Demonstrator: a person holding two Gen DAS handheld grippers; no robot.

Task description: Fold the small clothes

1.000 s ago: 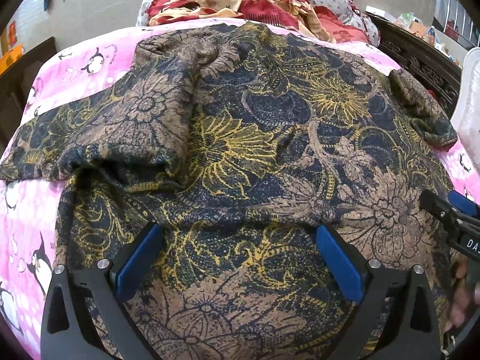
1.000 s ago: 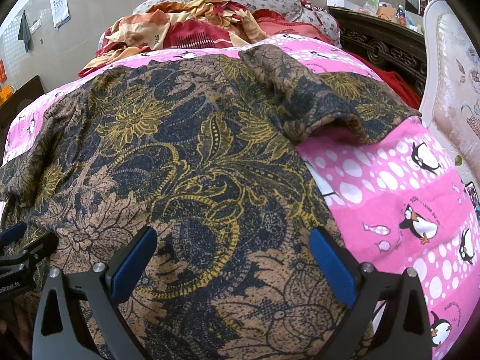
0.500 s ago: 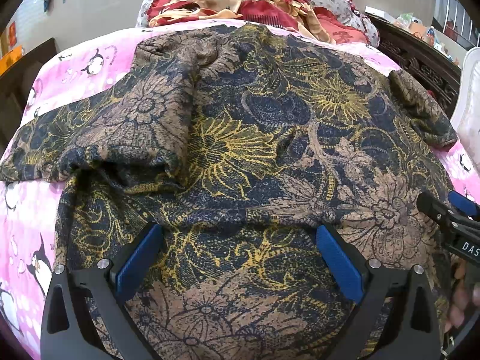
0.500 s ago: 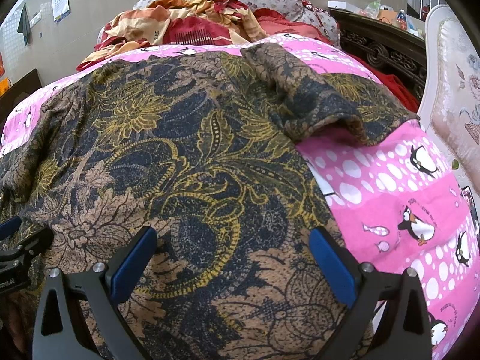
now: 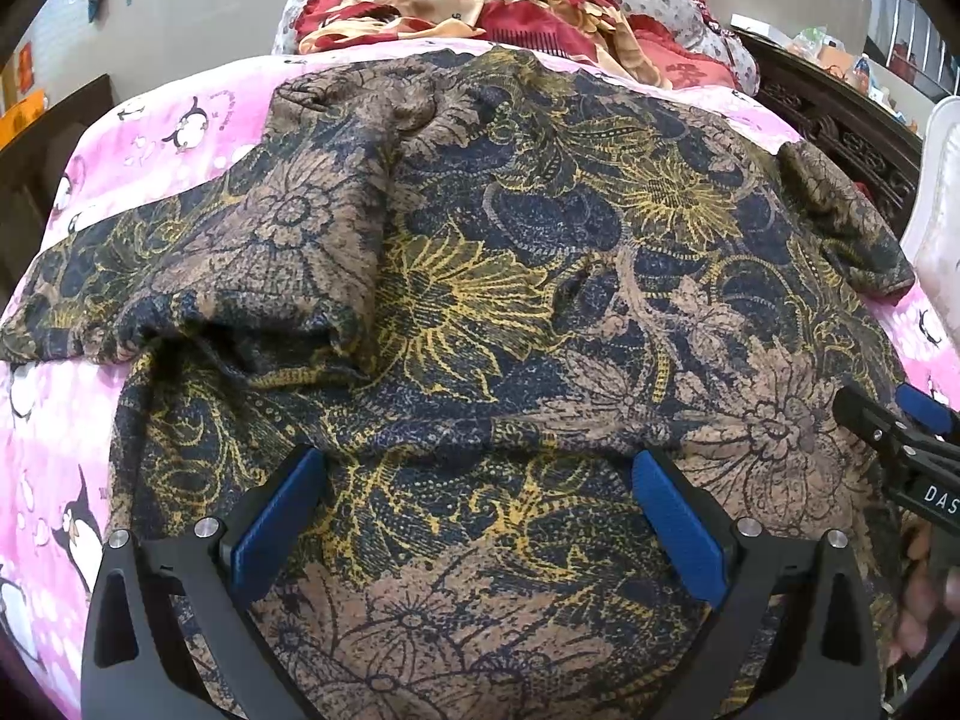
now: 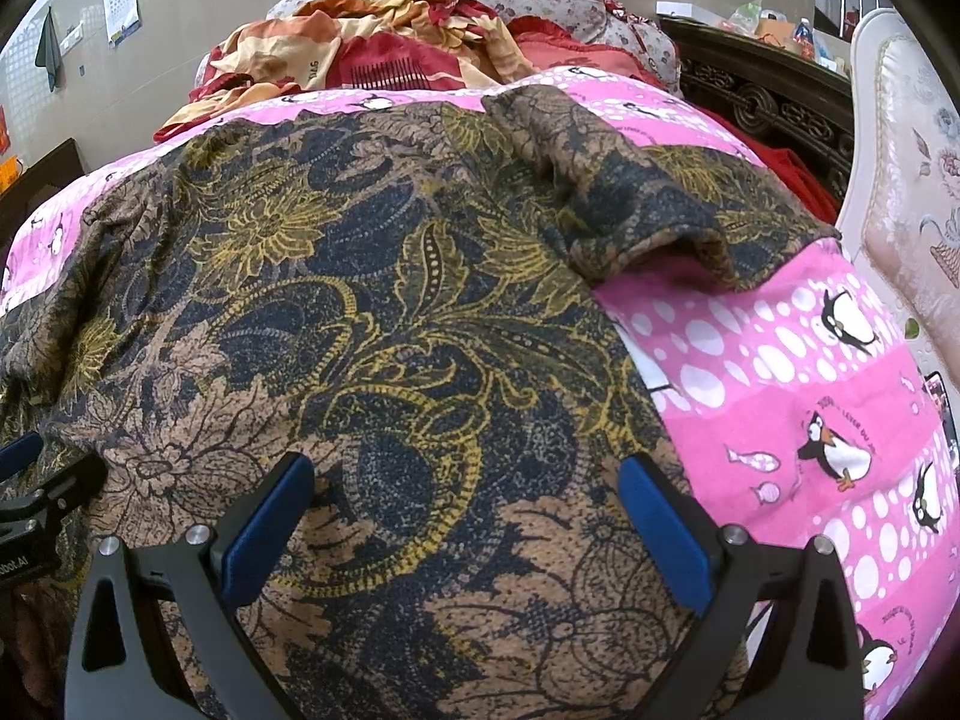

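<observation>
Right now you are hovering both tools low over the near part of the patterned garment [image 5: 516, 276], which is lying spread across the pink penguin bedsheet [image 6: 798, 396] on the bed, with its left sleeve [image 5: 252, 252] already folded in over the body and its right sleeve [image 6: 630, 210] doubled back near the sheet's right side. Your left gripper [image 5: 477, 516] is standing with its jaws wide apart, nothing between the blue pads, and your right gripper [image 6: 465, 519] is doing the same over the garment's right edge; neither is pinching cloth. Compared with a second ago, almost nothing is changing on the left: the cloth's creases and the sleeve are sitting where they were. On the right, you are drifting slightly, so the far pile of red and orange bedding [image 6: 384, 60] is showing a little lower and more of the sheet beyond the collar is coming into view. That is suggesting you are lining up for the next fold, probably by taking hold of the near hem.
</observation>
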